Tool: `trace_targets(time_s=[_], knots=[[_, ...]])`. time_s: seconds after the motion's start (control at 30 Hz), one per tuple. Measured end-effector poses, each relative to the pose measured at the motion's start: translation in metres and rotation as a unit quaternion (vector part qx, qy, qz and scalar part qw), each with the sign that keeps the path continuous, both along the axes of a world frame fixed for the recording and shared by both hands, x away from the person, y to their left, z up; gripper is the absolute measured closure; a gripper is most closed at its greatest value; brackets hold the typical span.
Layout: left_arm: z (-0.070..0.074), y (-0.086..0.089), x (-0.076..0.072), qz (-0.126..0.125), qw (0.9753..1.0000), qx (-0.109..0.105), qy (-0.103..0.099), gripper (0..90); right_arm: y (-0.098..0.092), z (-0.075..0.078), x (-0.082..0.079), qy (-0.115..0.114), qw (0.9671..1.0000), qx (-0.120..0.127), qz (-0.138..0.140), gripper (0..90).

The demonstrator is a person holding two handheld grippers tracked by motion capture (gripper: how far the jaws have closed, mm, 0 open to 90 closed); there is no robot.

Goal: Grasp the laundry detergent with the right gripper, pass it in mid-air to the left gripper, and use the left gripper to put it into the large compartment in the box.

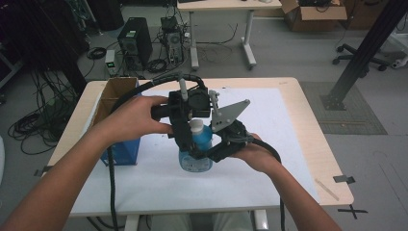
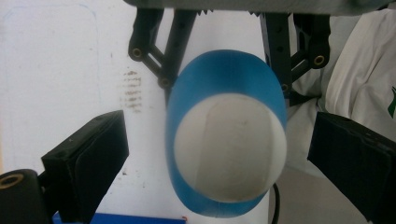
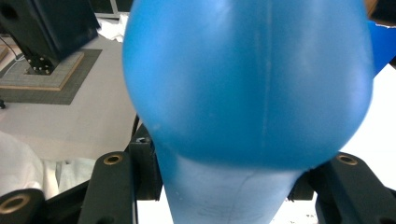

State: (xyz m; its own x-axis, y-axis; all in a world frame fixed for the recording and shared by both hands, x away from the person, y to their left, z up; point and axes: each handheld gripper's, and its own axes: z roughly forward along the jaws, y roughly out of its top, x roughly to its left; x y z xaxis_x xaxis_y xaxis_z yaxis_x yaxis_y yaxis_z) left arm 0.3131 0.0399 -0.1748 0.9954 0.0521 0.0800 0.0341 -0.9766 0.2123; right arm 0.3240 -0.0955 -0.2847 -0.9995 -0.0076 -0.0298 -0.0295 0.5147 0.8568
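Note:
A blue bottle with a white cap stands upright on the white mat near the table's middle. My right gripper comes in from the right and is shut on the bottle's body; in the right gripper view the blue bottle bulges out between the jaws of the right gripper. My left gripper hangs over the bottle top, pointing down. In the left gripper view the left gripper is open, its jaws standing clear on either side of the white cap.
An open cardboard box with a blue base stands at the mat's left edge, close to my left forearm. The wooden table reaches past the mat on the right. Computers and cables lie on the floor behind.

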Motion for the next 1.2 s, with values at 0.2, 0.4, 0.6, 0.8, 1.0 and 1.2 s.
trace_targets(time_s=[0.2,0.4,0.6,0.8,1.0,1.2], knots=[[-0.009,-0.001,0.002,-0.003,1.0,0.005,0.006,7.3,-0.001,0.0,0.001,0.0,1.0,-0.003,-0.002,43.6],[-0.016,-0.002,0.005,-0.005,0.9999,0.011,0.011,9.2,-0.001,-0.001,0.001,-0.001,1.0,-0.003,0.0,43.6],[-0.017,-0.002,0.006,-0.007,0.9999,0.009,0.012,12.5,-0.002,-0.001,0.001,0.0,1.0,-0.005,-0.002,43.6],[-0.018,0.0,0.006,-0.01,0.9999,0.007,0.012,20.0,-0.002,-0.003,0.001,0.004,1.0,-0.005,-0.004,43.6],[-0.017,0.001,0.006,-0.007,0.9999,0.002,0.012,24.8,-0.002,-0.003,0.001,0.003,1.0,-0.005,-0.003,43.6],[-0.017,0.001,0.005,-0.01,0.9998,0.002,0.015,28.9,-0.001,-0.003,0.001,0.002,1.0,-0.003,-0.002,43.6]])
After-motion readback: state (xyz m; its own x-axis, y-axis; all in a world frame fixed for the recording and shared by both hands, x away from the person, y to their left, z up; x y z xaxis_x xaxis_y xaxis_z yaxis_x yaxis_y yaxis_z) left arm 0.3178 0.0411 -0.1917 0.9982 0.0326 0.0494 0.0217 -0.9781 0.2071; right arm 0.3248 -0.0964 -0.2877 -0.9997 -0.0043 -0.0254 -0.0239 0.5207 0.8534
